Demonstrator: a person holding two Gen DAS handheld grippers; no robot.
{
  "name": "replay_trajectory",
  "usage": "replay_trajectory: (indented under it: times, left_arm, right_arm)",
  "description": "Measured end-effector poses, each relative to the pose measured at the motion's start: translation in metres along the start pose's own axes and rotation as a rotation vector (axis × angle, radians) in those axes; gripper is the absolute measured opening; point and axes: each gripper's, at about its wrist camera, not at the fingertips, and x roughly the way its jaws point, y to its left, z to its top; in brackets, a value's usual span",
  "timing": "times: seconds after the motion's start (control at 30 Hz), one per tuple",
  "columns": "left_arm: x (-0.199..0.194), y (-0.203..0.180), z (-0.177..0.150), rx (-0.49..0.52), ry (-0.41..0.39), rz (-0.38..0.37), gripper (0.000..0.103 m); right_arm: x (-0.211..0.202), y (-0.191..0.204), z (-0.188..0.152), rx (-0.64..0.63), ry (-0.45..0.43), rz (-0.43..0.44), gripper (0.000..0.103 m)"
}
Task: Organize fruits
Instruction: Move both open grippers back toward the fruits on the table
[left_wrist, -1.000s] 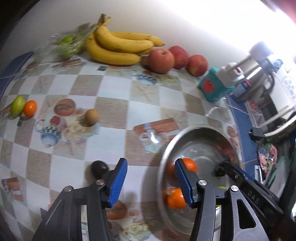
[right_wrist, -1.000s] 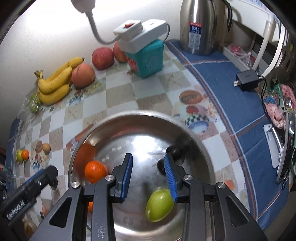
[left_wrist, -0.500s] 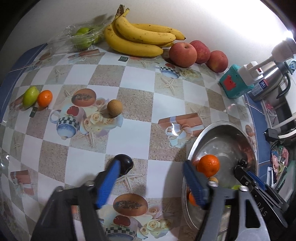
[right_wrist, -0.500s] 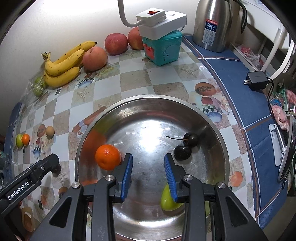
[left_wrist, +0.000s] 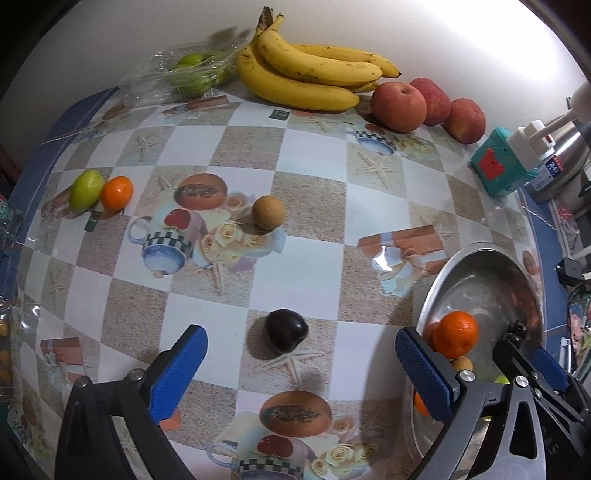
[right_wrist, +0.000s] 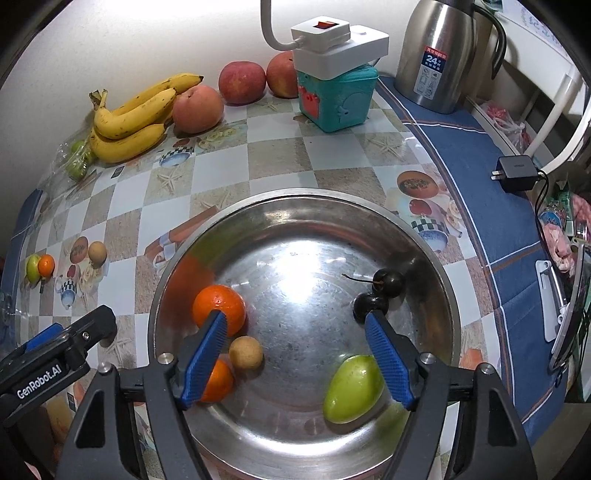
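A steel bowl holds two oranges, a brown round fruit, a green fruit and two dark cherries. My right gripper is open and empty above the bowl. My left gripper is open wide and empty, just in front of a dark plum on the tablecloth. Further left lie a brown round fruit, an orange and a green fruit.
Bananas, three red apples and a bag of green fruit lie along the back wall. A teal box with a white power strip, a steel thermos and a black charger stand to the right.
Both grippers have opened wider. The left gripper has drawn back and to the left, so the dark plum now lies between its fingertips. The right gripper has pulled back over the bowl.
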Motion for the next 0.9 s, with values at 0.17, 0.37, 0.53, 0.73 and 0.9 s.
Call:
replay_trajectory:
  times: [0.17, 0.37, 0.53, 0.73, 0.9]
  left_arm:
    - [0.001, 0.002, 0.0, 0.007, 0.0, 0.024, 0.103]
    - [-0.001, 0.006, 0.001, 0.022, -0.006, 0.038, 0.103]
    - [0.0, 0.003, 0.0, 0.062, 0.002, 0.032, 0.103]
    - [-0.004, 0.003, 0.001, 0.075, -0.008, 0.025, 0.103]
    - [-0.009, 0.006, 0.002, 0.102, -0.034, 0.054, 0.103]
  right_arm:
    - [-0.001, 0.004, -0.002, -0.013, -0.023, 0.006, 0.1]
    - [-0.001, 0.007, -0.003, -0.019, -0.033, 0.002, 0.101]
    - [-0.002, 0.008, -0.003, -0.02, -0.046, -0.007, 0.101]
    - [-0.001, 0.011, -0.004, -0.02, -0.042, -0.01, 0.101]
    - [-0.001, 0.013, -0.005, -0.013, -0.048, -0.006, 0.101]
